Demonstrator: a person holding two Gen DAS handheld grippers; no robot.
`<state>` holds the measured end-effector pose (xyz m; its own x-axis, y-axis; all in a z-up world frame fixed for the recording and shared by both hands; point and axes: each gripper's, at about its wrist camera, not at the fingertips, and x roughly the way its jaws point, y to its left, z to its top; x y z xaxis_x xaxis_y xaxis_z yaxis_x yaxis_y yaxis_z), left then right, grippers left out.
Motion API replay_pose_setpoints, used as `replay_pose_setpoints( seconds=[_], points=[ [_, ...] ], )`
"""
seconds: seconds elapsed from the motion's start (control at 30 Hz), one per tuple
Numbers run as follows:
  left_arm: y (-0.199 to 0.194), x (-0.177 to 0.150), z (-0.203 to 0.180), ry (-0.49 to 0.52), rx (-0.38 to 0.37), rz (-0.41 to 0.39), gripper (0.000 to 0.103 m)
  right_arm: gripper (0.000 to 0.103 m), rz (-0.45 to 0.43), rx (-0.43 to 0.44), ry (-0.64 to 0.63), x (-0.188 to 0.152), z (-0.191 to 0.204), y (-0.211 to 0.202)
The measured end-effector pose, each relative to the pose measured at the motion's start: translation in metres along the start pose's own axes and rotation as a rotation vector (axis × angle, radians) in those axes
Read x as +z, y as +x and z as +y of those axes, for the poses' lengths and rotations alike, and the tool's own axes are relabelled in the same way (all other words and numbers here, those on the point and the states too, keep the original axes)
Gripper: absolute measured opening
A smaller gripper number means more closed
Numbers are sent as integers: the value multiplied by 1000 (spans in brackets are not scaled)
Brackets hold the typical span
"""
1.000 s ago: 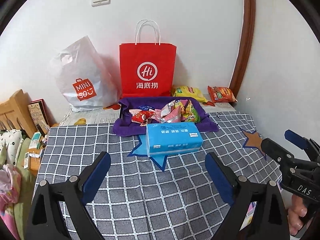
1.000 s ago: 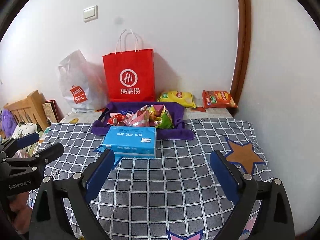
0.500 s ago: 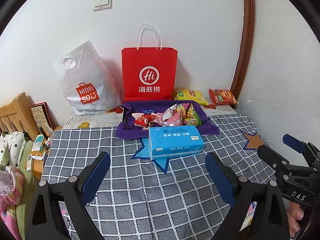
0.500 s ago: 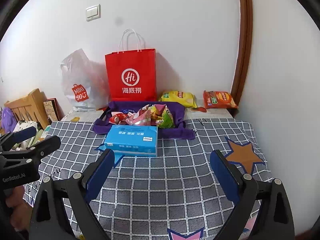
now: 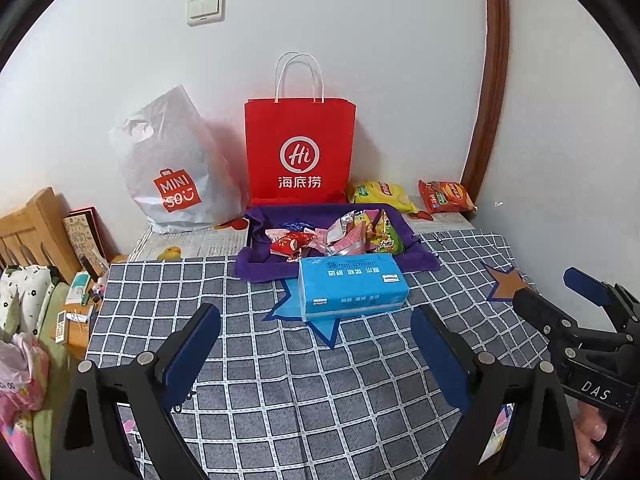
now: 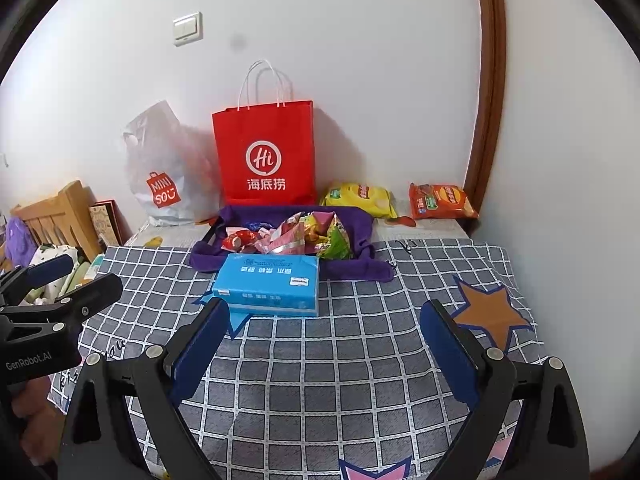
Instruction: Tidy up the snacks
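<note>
Left gripper [image 5: 316,344] hovered above the checked cloth [image 5: 304,380], jaws spread wide, gripping nothing, blue pads [image 5: 192,344] flanking bare fabric. Right gripper [image 6: 324,340] likewise hung over the cloth, jaws parted and vacant. Seen at the right edge of the left view, and the left one at the left edge of the right view, each held by a hand [image 5: 592,440] low in the corner. Just beyond both sets of fingertips lay a blue tissue pack [image 5: 352,286], flat on the cloth over a blue star [image 5: 320,326], untouched. Directly behind the pack, touching or nearly so, sat a purple tray [image 5: 256,264] holding a loose heap of snacks [image 5: 340,234]: red, pink, silver and green wrappers piled together, exact count not readable. Behind the tray stood a red bag [image 5: 300,152], upright against the wall, white handles up. Left of it slumped a white plastic bag [image 5: 176,168]. Right of the red bag, flat on a paper-covered strip near the wall, lay a yellow chip bag [image 5: 380,194] and, farther right and apart from it, a red chip bag [image 5: 446,196] near the brown door frame [image 5: 490,92]. An orange star [image 6: 492,312] showed on the cloth near the right gripper. At far left stood a wooden headboard [image 5: 36,228] amid clutter, too small to make out. High on the wall, a switch [image 5: 205,7].
</note>
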<state>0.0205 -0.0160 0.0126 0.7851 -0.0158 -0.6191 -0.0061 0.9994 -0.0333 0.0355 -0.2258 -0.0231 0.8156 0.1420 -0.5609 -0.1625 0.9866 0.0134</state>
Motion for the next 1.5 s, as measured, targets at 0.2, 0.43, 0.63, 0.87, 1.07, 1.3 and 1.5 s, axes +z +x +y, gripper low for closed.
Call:
replay_pose_setpoints(
  seconds=[0.2, 0.43, 0.63, 0.87, 1.07, 1.3, 1.5],
  points=[
    [0, 0, 0, -4, 1, 1, 96, 95, 0, -1, 1, -1, -2, -1],
    [0, 0, -1, -2, -2, 2, 96, 95, -4, 1, 6, 0, -3, -3],
    [-4, 0, -1, -2, -2, -4, 96, 95, -5, 2, 6, 0, -3, -3],
    [-4, 0, 0, -3, 0, -2, 96, 95, -4, 3, 6, 0, -3, -3],
    [-2, 0, 0, -6, -2, 2, 96, 95, -5, 1, 6, 1, -3, -4],
    [-2, -1, 1, -6, -4, 3, 96, 95, -5, -1, 7, 0, -4, -5],
    [-1, -1, 1, -11, -5, 7, 96, 95, -4, -2, 12, 0, -5, -6]
  ],
)
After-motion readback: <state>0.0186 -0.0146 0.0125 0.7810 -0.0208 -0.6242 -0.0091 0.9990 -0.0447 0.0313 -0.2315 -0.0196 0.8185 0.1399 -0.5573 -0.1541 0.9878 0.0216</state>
